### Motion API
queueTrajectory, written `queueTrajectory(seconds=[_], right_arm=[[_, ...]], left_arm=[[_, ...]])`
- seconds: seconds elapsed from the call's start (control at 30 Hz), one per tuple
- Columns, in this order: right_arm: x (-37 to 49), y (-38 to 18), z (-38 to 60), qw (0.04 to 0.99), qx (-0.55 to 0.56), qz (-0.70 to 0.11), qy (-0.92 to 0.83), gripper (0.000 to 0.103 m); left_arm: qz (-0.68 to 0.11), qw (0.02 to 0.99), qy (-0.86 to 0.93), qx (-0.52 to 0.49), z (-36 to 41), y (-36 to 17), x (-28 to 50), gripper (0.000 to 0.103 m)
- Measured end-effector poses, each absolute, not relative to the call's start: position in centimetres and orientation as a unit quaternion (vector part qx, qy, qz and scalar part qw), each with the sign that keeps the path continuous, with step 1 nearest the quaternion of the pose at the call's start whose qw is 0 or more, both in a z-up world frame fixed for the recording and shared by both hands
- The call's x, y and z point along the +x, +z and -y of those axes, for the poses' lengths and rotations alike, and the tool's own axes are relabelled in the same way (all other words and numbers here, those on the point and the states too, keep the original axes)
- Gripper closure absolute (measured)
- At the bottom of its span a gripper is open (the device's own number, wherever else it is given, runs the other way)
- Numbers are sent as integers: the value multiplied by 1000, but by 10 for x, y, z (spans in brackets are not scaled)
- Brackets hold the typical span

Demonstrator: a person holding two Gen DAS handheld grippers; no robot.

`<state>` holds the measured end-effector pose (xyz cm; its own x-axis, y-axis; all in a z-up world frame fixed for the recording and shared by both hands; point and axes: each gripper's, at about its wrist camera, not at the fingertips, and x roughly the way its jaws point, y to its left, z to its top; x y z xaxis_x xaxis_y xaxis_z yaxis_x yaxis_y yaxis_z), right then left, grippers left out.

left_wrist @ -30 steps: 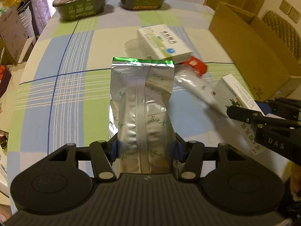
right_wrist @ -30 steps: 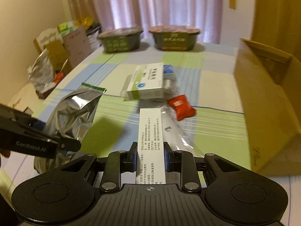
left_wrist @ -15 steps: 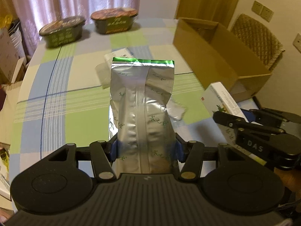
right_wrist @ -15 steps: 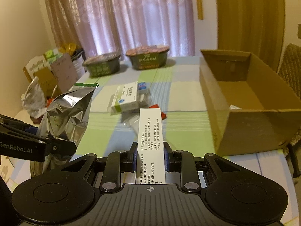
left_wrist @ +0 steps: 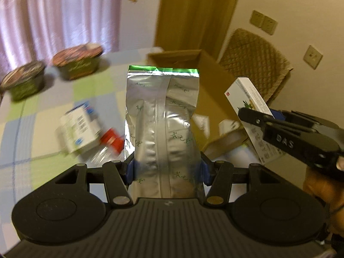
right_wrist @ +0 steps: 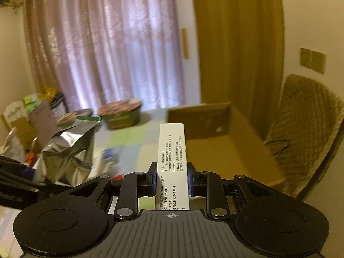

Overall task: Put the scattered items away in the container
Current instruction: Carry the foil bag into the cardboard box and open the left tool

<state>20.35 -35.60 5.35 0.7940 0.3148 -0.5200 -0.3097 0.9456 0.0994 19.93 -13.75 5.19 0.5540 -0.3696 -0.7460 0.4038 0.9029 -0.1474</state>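
Left wrist view: we see the left hand-held gripper (left_wrist: 166,168) clenched on a silver foil pouch (left_wrist: 162,124) with a green top seal, its blue pads pressing the pouch's lower sides. The pouch stands upright in the grip, lifted clear of the desk (left_wrist: 43,133), which carries a checked green, blue and white cloth. Beyond the pouch sits an open cardboard box (left_wrist: 211,90); something small and white lies inside near its front wall, too blurred to name. On the desk left of the pouch we note a white medicine box (left_wrist: 78,125), a small red packet (left_wrist: 111,139) just beside it, and clear plastic wrap beneath them, all blurred. Two instant noodle bowls (left_wrist: 76,61) stand at the far edge. At right, the right hand-held gripper (left_wrist: 255,117) holds a white carton (left_wrist: 252,116) tilted in the air, near the box's front corner. A wicker chair (left_wrist: 255,62) stands behind the box.

Right wrist view: the right hand-held gripper (right_wrist: 171,178) grasps the white carton (right_wrist: 172,161) by its narrow sides, printed face up, pointing toward the cardboard box (right_wrist: 225,146) ahead. The carton is held above the desk (right_wrist: 124,142), short of the box. At left we see the foil pouch (right_wrist: 68,152) held up by the left tool, and one noodle bowl (right_wrist: 121,115) behind it.
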Motion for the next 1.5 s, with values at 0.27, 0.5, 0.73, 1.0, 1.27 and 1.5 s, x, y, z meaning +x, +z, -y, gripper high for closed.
queueTrajectory(seconds=[0.27, 0.5, 0.73, 1.0, 1.27, 1.5], right_arm=[[247, 46, 394, 951, -15, -277, 137, 74], [270, 29, 418, 949, -9, -293, 120, 74], [292, 19, 421, 947, -11, -300, 117, 74], [306, 11, 417, 944, -16, -306, 119, 74], [312, 3, 418, 942, -14, -313, 118, 74], [313, 2, 419, 941, -15, -316, 119, 74]], left_arm=[[-412, 872, -265, 11, 206, 43, 246, 51], [-415, 863, -287, -2, 242, 19, 280, 51], [-416, 862, -289, -18, 259, 7, 308, 51], [-427, 859, -279, -46, 263, -7, 330, 51], [-431, 856, -281, -56, 264, -15, 337, 60], [-420, 866, -266, -51, 250, -10, 335, 60]])
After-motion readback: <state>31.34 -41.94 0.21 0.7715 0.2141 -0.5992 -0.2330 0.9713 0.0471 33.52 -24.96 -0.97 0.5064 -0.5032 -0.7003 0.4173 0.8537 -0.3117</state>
